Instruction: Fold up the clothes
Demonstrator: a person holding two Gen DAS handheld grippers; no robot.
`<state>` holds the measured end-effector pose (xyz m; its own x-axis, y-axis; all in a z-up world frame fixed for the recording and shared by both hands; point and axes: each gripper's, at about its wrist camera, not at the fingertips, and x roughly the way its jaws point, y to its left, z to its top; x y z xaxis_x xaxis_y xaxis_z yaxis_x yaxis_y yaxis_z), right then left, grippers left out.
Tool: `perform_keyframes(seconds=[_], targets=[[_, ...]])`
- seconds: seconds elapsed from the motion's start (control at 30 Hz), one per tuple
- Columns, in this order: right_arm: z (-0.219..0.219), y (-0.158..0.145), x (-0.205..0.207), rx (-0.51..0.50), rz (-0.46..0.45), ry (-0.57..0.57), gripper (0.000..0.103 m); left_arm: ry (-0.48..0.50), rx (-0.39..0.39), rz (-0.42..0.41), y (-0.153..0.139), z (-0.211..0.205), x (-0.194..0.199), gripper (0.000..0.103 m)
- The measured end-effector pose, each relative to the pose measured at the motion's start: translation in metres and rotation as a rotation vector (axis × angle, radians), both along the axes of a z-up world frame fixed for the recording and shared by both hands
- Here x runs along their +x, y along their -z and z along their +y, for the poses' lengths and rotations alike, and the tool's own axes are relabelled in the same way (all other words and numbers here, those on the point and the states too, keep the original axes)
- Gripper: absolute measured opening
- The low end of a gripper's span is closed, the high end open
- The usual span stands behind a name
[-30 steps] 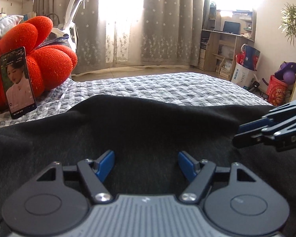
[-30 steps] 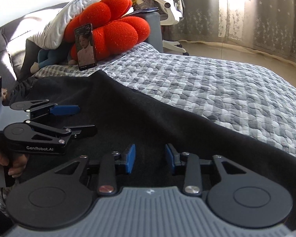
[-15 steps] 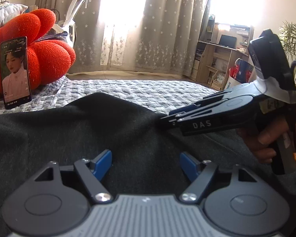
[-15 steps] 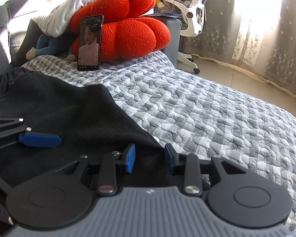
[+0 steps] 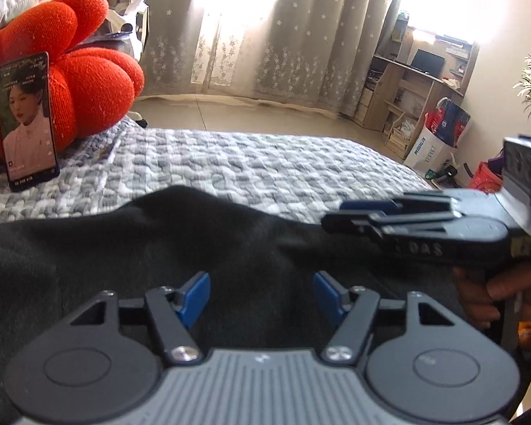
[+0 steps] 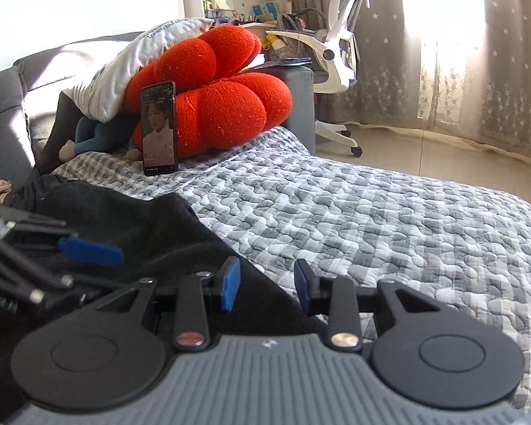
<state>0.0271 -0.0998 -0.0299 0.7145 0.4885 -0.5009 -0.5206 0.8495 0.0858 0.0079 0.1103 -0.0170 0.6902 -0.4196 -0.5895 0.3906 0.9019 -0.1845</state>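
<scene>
A black garment [image 5: 152, 248] lies spread on the quilted bed, its far edge humped up into a fold. My left gripper [image 5: 262, 294] hovers low over it, open, with nothing between its blue pads [image 5: 194, 295]. The right gripper [image 5: 332, 212] comes in from the right at the garment's far edge, held by a hand [image 5: 492, 294]. In the right wrist view the right gripper [image 6: 265, 283] is open over the garment's edge [image 6: 251, 276], where black cloth [image 6: 141, 226] meets quilt. The left gripper [image 6: 102, 269] shows at the left, open above the cloth.
The grey-and-white quilt [image 5: 265, 170] covers the bed beyond the garment. A phone [image 6: 158, 128] leans on a red knot cushion [image 6: 223, 106] beside a white pillow [image 6: 131, 71]. An office chair [image 6: 336, 56], a desk [image 5: 414, 85] and bags [image 5: 439, 138] stand on the floor beyond.
The right gripper has drawn back to the right of the left wrist view. More quilt and less black cloth show in both views. Both grippers stayed open.
</scene>
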Motion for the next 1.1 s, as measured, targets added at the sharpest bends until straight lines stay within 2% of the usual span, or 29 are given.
perform_keyframes(seconds=[0.07,0.13,0.23,0.3,0.47,0.63,0.77,0.8,0.9,0.97,1.1], targets=[[0.000,-0.001,-0.012,-0.023,-0.026,-0.036,0.035,-0.005,0.006,-0.034,-0.005,-0.002,0.010,0.063],[0.003,0.001,-0.019,-0.040,-0.033,-0.087,0.035,0.008,0.020,-0.046,-0.003,-0.008,0.022,0.058],[0.016,0.009,-0.022,-0.093,-0.037,-0.148,0.035,0.006,0.089,-0.060,0.012,-0.015,0.041,0.052],[0.023,0.018,-0.021,-0.169,-0.040,-0.166,0.035,0.004,0.112,-0.071,0.019,-0.014,0.047,0.052],[0.003,0.020,-0.021,-0.204,-0.057,-0.157,0.038,0.003,0.129,-0.104,0.028,-0.007,0.056,0.052],[-0.059,0.021,-0.033,-0.144,-0.026,-0.117,0.041,-0.019,0.091,-0.093,0.028,0.002,0.061,0.049],[-0.101,0.019,-0.051,-0.132,-0.025,-0.063,0.042,-0.021,0.113,-0.126,0.020,-0.006,0.048,0.050],[-0.110,0.018,-0.055,-0.134,-0.027,-0.045,0.045,-0.021,0.118,-0.135,0.018,-0.008,0.044,0.051],[-0.119,0.012,-0.067,-0.127,-0.037,-0.005,0.046,-0.022,0.135,-0.159,0.012,-0.014,0.035,0.063],[-0.123,0.006,-0.075,-0.117,-0.044,0.020,0.046,-0.018,0.138,-0.173,0.007,-0.018,0.028,0.063],[-0.103,0.002,-0.076,-0.078,-0.050,-0.029,0.047,0.055,0.088,-0.167,0.000,-0.039,0.014,0.063]])
